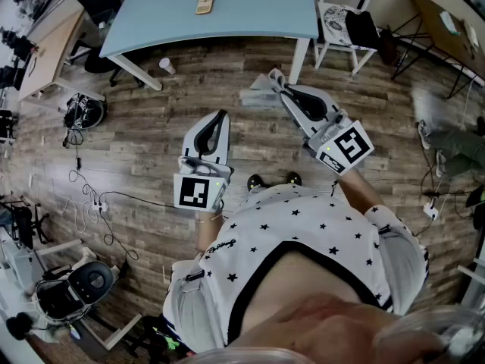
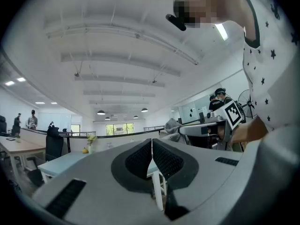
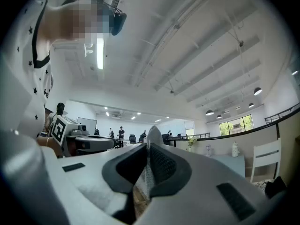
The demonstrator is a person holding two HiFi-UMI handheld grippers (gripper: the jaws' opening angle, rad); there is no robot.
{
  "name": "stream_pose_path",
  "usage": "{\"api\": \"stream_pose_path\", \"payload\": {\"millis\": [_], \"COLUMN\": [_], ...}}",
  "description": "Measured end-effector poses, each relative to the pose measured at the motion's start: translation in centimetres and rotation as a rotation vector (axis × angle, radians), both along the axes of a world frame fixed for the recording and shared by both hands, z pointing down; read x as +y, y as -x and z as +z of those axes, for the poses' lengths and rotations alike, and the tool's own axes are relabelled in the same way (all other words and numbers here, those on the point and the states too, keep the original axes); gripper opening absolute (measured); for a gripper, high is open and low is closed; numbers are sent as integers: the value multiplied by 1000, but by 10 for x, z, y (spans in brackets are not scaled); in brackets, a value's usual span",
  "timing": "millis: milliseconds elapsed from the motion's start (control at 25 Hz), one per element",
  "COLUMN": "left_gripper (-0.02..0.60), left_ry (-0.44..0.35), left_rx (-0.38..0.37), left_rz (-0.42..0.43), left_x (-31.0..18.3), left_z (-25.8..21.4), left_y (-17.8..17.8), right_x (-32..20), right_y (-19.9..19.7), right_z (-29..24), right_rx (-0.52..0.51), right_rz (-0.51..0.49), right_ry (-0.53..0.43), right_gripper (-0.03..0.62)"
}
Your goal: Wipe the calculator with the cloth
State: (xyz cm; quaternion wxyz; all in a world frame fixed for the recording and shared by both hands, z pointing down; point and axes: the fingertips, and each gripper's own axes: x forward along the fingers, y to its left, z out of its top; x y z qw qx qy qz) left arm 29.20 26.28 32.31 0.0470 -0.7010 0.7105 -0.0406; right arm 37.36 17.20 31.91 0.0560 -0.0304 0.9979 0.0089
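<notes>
A tan calculator lies on the pale blue table, far ahead of both grippers. My right gripper is held up over the wooden floor, shut on a grey cloth that hangs from its tip. In the right gripper view the cloth is pinched between the closed jaws of the gripper. My left gripper is lower and to the left, shut with nothing in it. In the left gripper view its jaws meet, and the cloth shows at the right.
A white chair stands right of the table, whose white leg is just beyond the cloth. On the floor are a paper cup, a bag and cables. A wooden desk is at far left.
</notes>
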Motion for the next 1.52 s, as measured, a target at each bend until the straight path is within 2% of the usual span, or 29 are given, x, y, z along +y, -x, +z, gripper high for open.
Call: {"api": "stream_pose_path", "payload": {"millis": [320, 560, 840, 1520], "left_gripper": [31, 31, 31, 31], "left_ry": [-3, 6, 8, 29], "left_rx": [4, 10, 13, -10], "left_rz": [0, 6, 18, 52], "left_x": [0, 0, -14, -54], "left_z": [-1, 1, 2, 4], "left_y": [-1, -4, -15, -76], "right_x": [1, -3, -16, -50], "right_y": [0, -5, -18, -76], "right_z": [1, 2, 2, 7], "right_rx": [0, -29, -40, -71], "right_rz": [-1, -7, -8, -2], "right_ry": [2, 68, 71, 106], "right_gripper": [18, 20, 20, 21]}}
